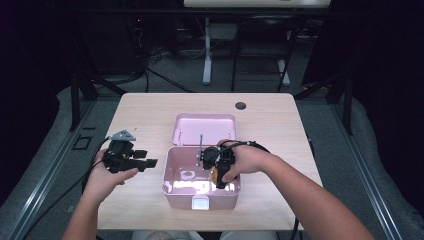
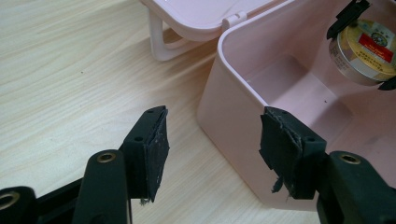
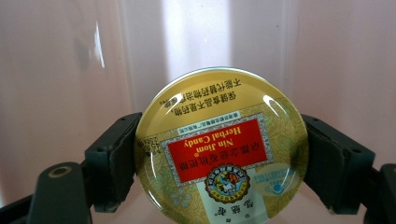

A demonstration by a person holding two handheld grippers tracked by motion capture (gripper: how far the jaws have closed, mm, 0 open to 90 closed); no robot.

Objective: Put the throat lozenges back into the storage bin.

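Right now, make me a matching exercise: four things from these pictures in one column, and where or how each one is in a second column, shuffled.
Things:
1. candy tin
2. pink box
3. box lid
4. left gripper

States:
A. folded back flat on the table
B. jaws apart with nothing between them, beside the box
C. clamped between the right gripper's jaws, inside the box
D. standing open at the table's middle

Pairs: 1-C, 2-D, 3-A, 4-B
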